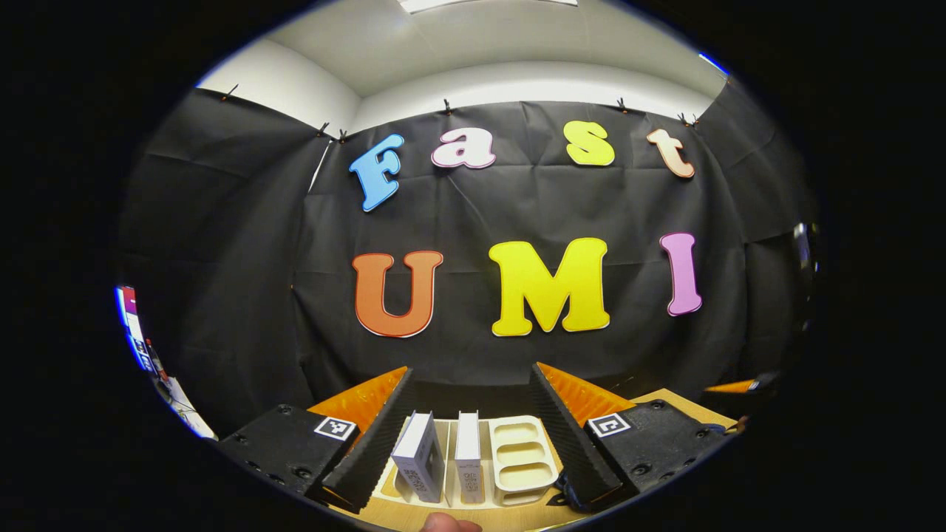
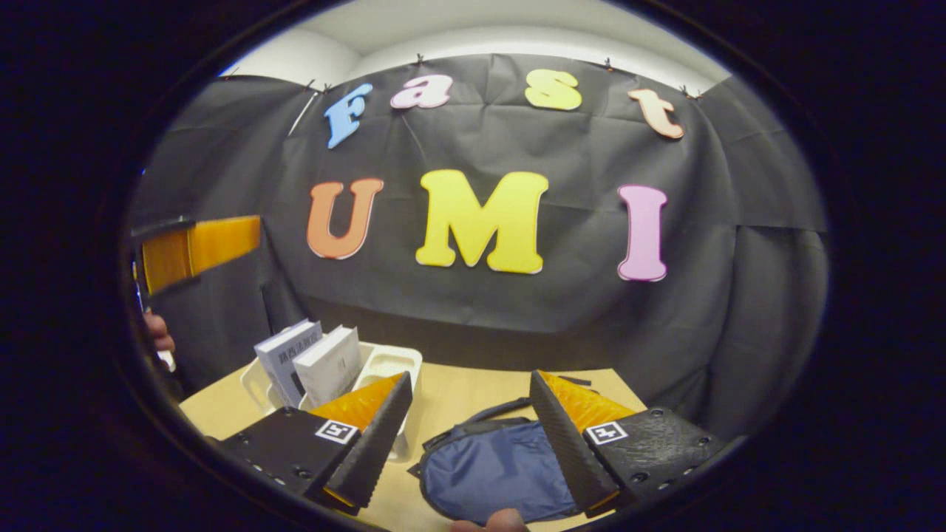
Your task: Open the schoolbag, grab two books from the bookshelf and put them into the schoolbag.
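Now your right tool (image 2: 471, 432) hovers, fingers apart, straight over the closed schoolbag (image 2: 494, 467); your left tool (image 1: 471, 428), also apart, faces two upright books (image 1: 443, 458).

Both grippers (image 1: 470, 436) (image 2: 470, 436) agape, empty.

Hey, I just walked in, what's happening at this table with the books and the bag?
A person holds a claw in each hand over a wooden table. The left claw is open, pointed at two books standing in a white rack. The right claw is open above a blue schoolbag lying flat beside the rack. Neither claw touches anything yet, and both books are in the rack, so nothing has been packed.
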Demonstrator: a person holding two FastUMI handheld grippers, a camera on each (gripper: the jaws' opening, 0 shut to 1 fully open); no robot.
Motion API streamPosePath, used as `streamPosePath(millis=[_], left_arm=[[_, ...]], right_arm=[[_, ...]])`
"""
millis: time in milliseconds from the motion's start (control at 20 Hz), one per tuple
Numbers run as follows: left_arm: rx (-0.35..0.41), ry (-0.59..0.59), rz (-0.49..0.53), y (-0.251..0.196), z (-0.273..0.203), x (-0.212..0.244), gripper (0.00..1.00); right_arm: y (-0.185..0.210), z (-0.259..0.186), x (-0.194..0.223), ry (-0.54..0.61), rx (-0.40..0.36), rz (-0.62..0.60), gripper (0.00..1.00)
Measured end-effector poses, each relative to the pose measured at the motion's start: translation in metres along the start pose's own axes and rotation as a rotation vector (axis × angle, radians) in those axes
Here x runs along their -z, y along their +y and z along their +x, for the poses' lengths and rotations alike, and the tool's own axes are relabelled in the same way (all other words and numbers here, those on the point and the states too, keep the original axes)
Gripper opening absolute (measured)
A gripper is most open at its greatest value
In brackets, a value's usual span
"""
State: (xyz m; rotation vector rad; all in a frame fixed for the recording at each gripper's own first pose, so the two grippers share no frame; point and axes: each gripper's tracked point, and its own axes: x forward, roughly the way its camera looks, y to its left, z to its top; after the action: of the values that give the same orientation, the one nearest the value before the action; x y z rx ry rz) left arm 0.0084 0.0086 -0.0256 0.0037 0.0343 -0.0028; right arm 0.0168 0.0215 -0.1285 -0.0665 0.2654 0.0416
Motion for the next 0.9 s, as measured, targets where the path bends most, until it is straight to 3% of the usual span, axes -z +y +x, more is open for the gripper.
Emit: streamPosePath(millis=[400,700,900], left_arm=[[-0.049,0.027,0.021,0.033,-0.007,0.014,0.98],[-0.059,0.049,0.018,0.041,-0.016,0.020,0.98],[-0.065,0.047,0.037,0.047,-0.022,0.019,0.98]], right_arm=[[0.034,0.034,0.132,0.278,-0.051,-0.039,0.96],[0.043,0.055,0.226,0.459,-0.007,-0.084,0.96],[0.039,0.069,0.260,0.522,0.039,-0.078,0.96]])
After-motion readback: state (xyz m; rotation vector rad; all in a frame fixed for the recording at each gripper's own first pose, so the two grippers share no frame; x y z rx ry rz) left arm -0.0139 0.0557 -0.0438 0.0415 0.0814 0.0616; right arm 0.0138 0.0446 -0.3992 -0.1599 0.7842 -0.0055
